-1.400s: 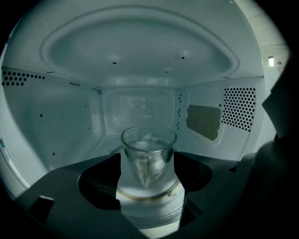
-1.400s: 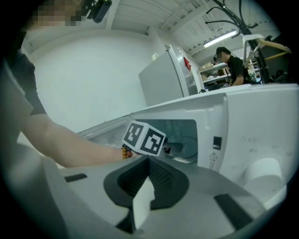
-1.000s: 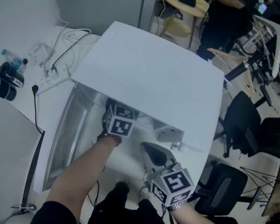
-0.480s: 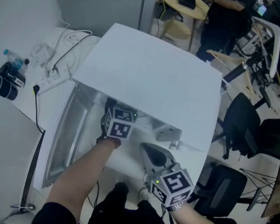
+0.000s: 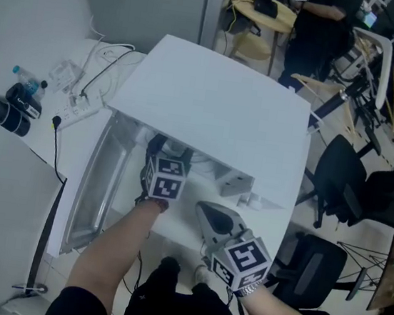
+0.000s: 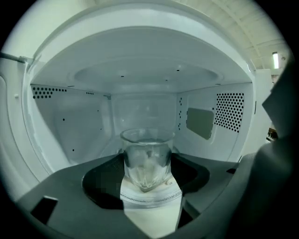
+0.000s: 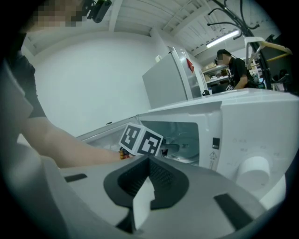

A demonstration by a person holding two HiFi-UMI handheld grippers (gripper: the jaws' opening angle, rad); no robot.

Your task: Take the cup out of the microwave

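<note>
A clear glass cup [image 6: 145, 158] stands upright in the middle of the white microwave's [image 5: 210, 112] lit chamber. My left gripper [image 6: 148, 196] reaches in through the doorway, and its dark pads lie against both sides of the cup. In the head view only its marker cube [image 5: 164, 178] and the forearm show below the microwave's top. The right gripper [image 5: 212, 220] hangs outside, in front of the oven, jaws together and holding nothing. It looks toward the doorway and the left cube [image 7: 141, 140].
The microwave door [image 5: 96, 183] hangs open to the left. A power strip with cables [image 5: 82, 102], a small bottle [image 5: 27, 84] and a black device [image 5: 4, 115] lie on the table at the left. Office chairs [image 5: 338, 179] and a person [image 5: 322, 26] are at the back right.
The left cube has drawn slightly back from the doorway toward me. The right gripper has stayed where it was.
</note>
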